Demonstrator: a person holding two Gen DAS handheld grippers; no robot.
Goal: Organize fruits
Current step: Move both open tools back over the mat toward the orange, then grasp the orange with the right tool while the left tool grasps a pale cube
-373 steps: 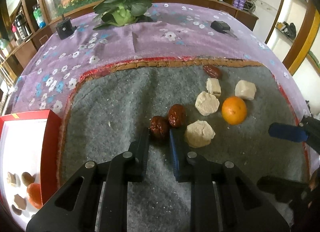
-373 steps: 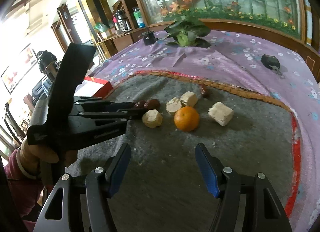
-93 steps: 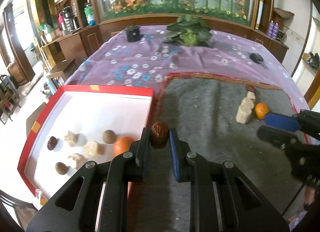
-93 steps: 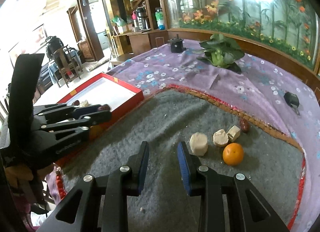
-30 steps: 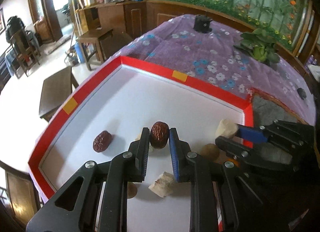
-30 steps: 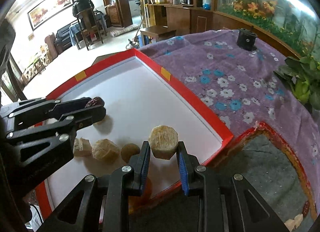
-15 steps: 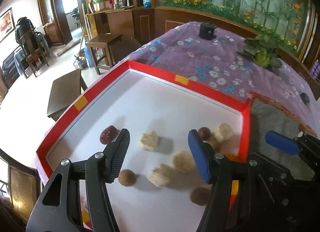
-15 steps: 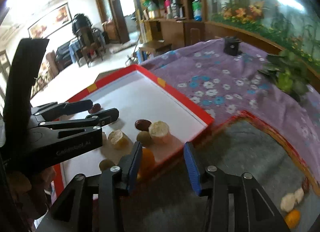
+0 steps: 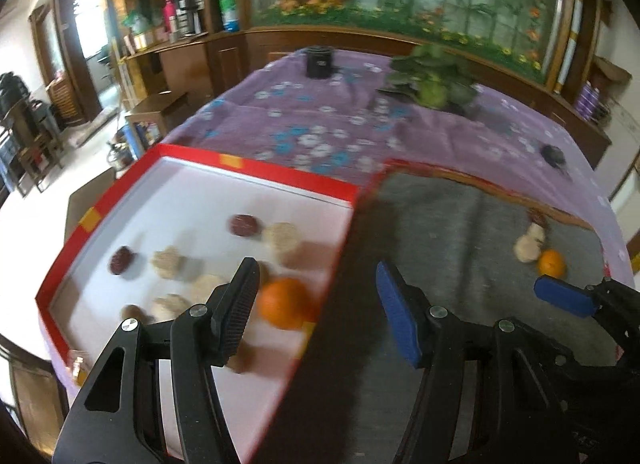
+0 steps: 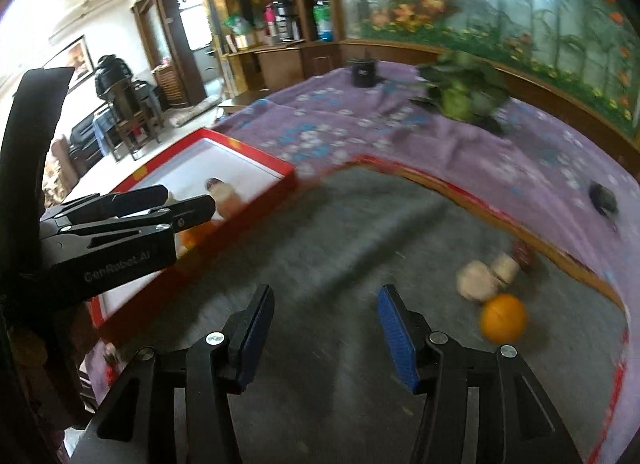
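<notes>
A red-rimmed white tray (image 9: 256, 168) holds an orange (image 9: 285, 303), two dark red dates (image 9: 243, 225) and several pale lumps (image 9: 282, 235). On the grey mat (image 9: 452, 232) lie another orange (image 9: 551, 263), pale lumps (image 9: 527, 245) and a date (image 9: 538, 217). My left gripper (image 9: 316, 296) is open and empty over the tray's right edge. My right gripper (image 10: 325, 312) is open and empty above the mat; the orange (image 10: 503, 317) and lumps (image 10: 480, 276) lie to its right. The tray (image 10: 248, 152) is at its left.
A purple flowered cloth (image 9: 328, 132) covers the table beyond the mat. A leafy plant (image 9: 434, 82), a black cup (image 9: 319, 62) and a small dark object (image 9: 553, 154) sit on it. Wooden cabinets stand behind.
Both grippers have swung right, away from the tray toward the mat. Both stay open and empty. The dropped date and pale lump lie in the tray.
</notes>
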